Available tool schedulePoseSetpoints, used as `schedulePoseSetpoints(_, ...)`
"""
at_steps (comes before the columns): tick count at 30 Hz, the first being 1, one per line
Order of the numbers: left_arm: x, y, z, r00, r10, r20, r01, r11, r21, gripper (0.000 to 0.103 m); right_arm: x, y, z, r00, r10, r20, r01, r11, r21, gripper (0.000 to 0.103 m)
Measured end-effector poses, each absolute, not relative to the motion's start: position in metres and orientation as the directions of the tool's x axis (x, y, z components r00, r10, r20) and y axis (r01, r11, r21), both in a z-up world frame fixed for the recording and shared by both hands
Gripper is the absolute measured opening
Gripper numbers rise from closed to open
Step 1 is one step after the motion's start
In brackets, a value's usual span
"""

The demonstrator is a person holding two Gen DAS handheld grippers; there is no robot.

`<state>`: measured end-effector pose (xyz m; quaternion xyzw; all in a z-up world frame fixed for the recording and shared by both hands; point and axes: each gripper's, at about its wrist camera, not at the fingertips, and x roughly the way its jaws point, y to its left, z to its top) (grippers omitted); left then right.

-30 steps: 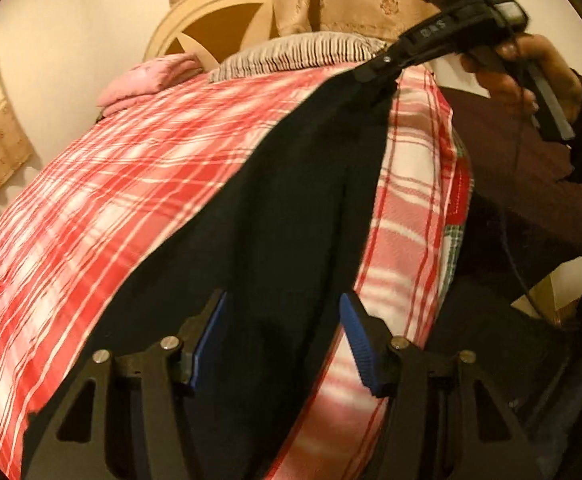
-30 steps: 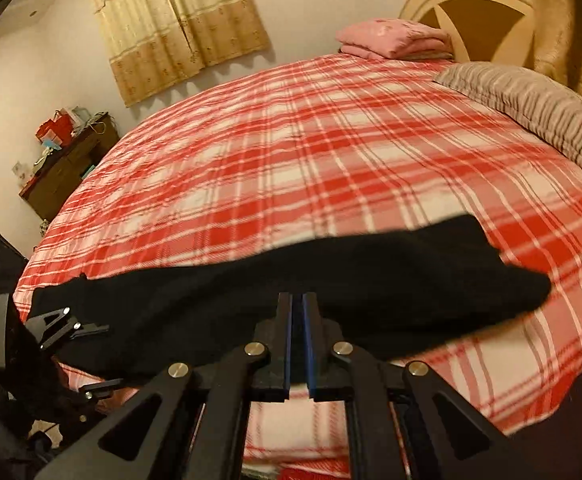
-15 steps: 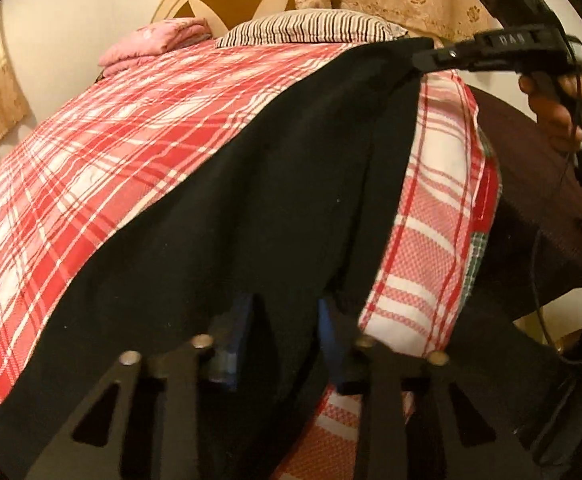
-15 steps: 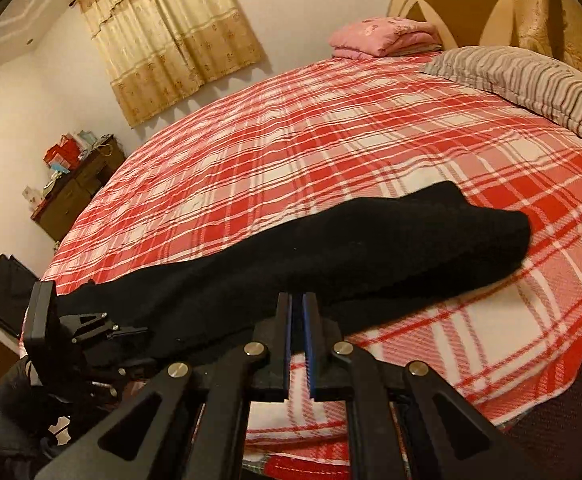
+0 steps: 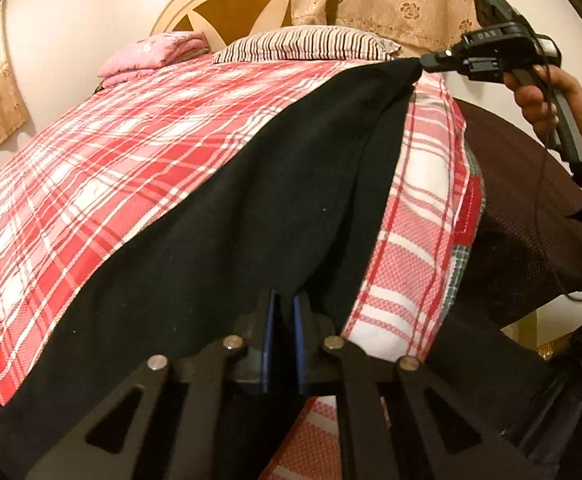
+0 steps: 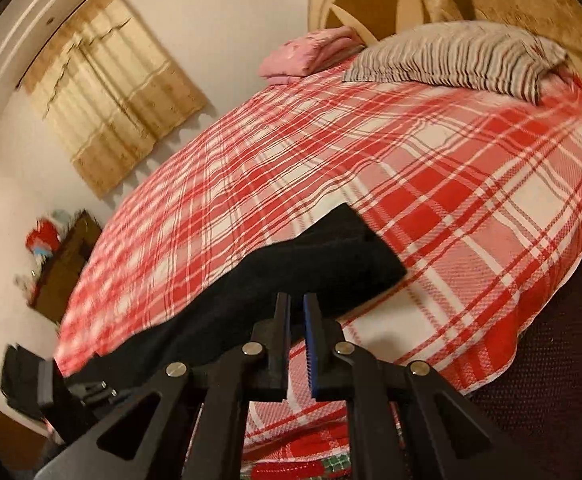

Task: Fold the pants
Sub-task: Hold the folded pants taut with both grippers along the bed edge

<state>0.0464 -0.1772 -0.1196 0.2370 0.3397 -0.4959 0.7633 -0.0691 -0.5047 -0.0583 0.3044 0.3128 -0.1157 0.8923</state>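
Observation:
Black pants (image 5: 227, 240) lie stretched along the near edge of a red-and-white plaid bed (image 5: 103, 152). My left gripper (image 5: 285, 312) is shut on the near end of the pants. My right gripper (image 5: 423, 62) shows in the left wrist view at the far end, shut on the other end of the pants. In the right wrist view the right gripper (image 6: 297, 312) has its jaws almost together over the pants (image 6: 291, 264), and the left gripper (image 6: 91, 390) holds the far end at lower left.
A striped pillow (image 5: 307, 42) and folded pink cloth (image 5: 151, 54) lie at the head of the bed by the round headboard (image 5: 227, 4). A dark cabinet (image 6: 63, 268) stands by the curtained wall. The bed edge drops off at the right (image 5: 467, 200).
My left gripper closed from wide open onto the near end of the pants. The right gripper swung sideways with its end, and the pants now lie straighter along the bed edge.

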Motion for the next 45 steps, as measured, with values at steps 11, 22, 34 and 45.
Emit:
schedulePoseSetpoints(11,0.048,-0.172,-0.113,0.280,-0.622,-0.731,0.919,0.395,0.015,0.010,-0.045,-0.536,-0.071,0.775,0.073,-0.627,0.423,0.678,0.601,0.048)
schedulePoseSetpoints(22,0.061,-0.154,-0.097,0.256,-0.698,-0.669,0.907,0.413,-0.084,0.010,0.012,-0.527,0.002,0.842,0.061,-0.536,0.240,0.848,0.473,0.003)
schedulePoseSetpoints(34,0.035,-0.169,-0.130,0.127,-0.667,-0.734,0.952,0.289,-0.098,0.010,-0.026,-0.549,-0.070,0.748,0.048,-0.662,0.310,0.857,0.412,0.004)
schedulePoseSetpoints(45,0.035,-0.164,-0.124,0.114,-0.675,-0.729,0.955,0.278,-0.107,0.010,-0.061,-0.566,-0.092,0.716,-0.006,-0.698,0.431,0.790,0.436,0.046)
